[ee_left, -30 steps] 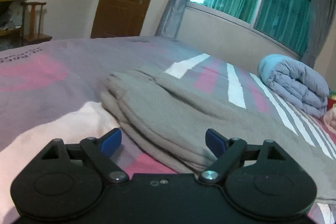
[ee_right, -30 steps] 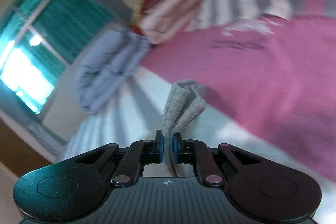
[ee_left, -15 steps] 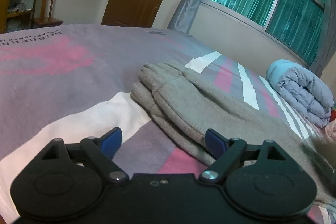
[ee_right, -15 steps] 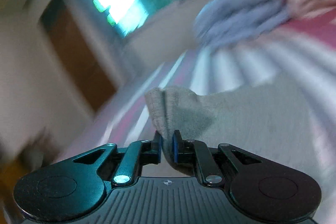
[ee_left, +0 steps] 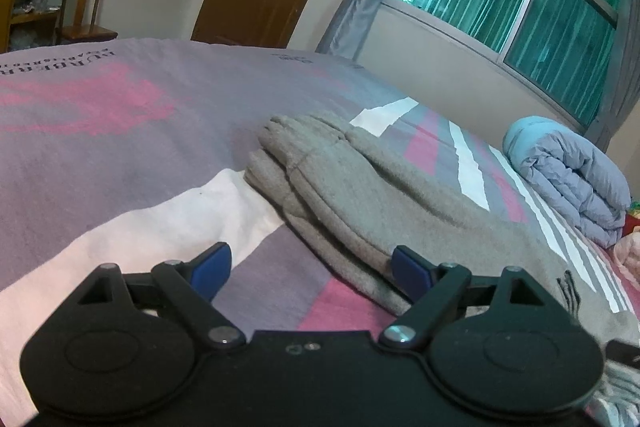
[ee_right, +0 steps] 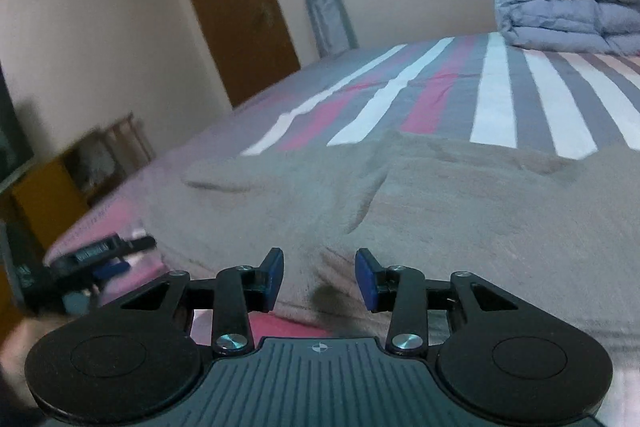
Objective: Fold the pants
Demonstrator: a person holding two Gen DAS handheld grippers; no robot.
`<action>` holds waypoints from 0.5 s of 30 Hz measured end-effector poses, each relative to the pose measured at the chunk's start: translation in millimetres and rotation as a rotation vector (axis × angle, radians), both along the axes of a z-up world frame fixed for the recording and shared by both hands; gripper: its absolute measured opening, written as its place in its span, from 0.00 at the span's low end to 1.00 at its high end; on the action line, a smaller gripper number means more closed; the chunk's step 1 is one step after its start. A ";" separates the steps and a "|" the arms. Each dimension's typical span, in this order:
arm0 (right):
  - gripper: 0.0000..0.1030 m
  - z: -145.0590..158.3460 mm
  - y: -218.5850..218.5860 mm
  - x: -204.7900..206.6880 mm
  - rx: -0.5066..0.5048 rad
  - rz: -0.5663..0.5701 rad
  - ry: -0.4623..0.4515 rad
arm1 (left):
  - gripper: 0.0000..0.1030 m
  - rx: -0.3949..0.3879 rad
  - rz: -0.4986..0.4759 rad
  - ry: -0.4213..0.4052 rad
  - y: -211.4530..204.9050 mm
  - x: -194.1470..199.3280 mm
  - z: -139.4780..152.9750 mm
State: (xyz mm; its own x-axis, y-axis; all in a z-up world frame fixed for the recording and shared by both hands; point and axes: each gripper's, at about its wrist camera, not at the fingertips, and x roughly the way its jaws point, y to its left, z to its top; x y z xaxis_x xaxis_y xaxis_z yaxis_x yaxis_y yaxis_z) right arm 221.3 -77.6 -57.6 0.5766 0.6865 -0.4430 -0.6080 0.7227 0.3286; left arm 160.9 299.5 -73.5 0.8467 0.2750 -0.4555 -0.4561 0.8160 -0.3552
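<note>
Pants (ee_right: 400,195) lie folded across the middle of the frame on the striped bed (ee_right: 500,99). Right gripper (ee_right: 320,275), just opening, holds nothing; left gripper (ee_left: 310,267) stands spread. Loose top layer may slide if snagged.

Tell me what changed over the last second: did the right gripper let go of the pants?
Yes. The right gripper swung the pinched grey cloth across and over the pants; its jaws have just been opening, the fabric now lying flat, unpinched. The pants look folded over. The left gripper stayed wide open and empty near their edge. The rolled blue quilt did not move.
</note>
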 end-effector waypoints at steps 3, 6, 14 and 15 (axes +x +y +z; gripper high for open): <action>0.39 -6.2 23.8 1.8 -0.118 -0.015 -0.036 | 0.78 -0.002 0.000 0.002 0.4 0.5 -0.5; 0.33 -12.6 28.1 6.5 -0.164 -0.050 -0.030 | 0.79 0.002 -0.001 0.008 -0.4 1.3 -0.2; 0.32 -14.8 27.7 0.5 -0.210 -0.031 -0.058 | 0.79 0.011 -0.004 0.018 -3.7 3.5 0.7; 0.30 -16.4 24.4 4.1 -0.183 -0.045 -0.037 | 0.79 0.011 -0.005 0.018 -3.9 3.5 0.5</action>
